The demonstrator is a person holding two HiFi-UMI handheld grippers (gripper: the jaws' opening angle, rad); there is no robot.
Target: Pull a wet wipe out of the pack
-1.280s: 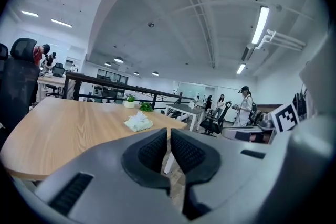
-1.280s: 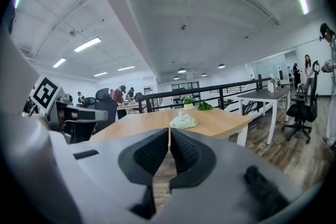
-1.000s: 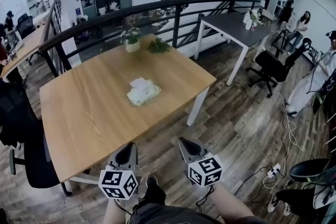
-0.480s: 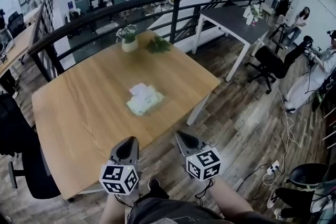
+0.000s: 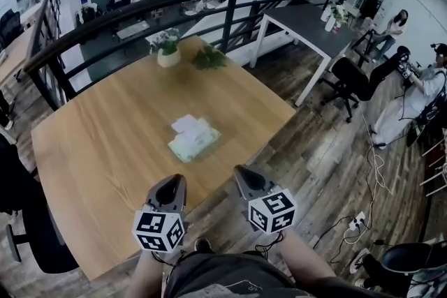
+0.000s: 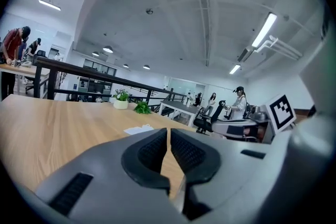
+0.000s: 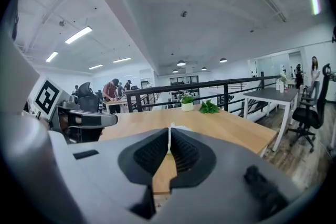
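Note:
A pale green wet-wipe pack (image 5: pixel 192 140) with a white wipe at its top lies near the middle of the wooden table (image 5: pixel 91 150). In the left gripper view the wet-wipe pack (image 6: pixel 139 129) shows as a flat white shape far ahead on the table; in the right gripper view only its white top (image 7: pixel 176 127) peeks above the jaws. My left gripper (image 5: pixel 171 186) is shut and empty at the table's near edge. My right gripper (image 5: pixel 246 176) is shut and empty beside it, well short of the pack.
A potted plant (image 5: pixel 167 52) and a green sprig (image 5: pixel 209 58) stand at the table's far edge by a black railing (image 5: pixel 230 7). A dark table (image 5: pixel 314 28), an office chair (image 5: pixel 353 84) and people are at the right. A black chair (image 5: pixel 35 234) stands left.
Both grippers have moved forward together toward the table, from over the floor to its near edge. The pack now lies closer to them. Their jaws have stayed shut.

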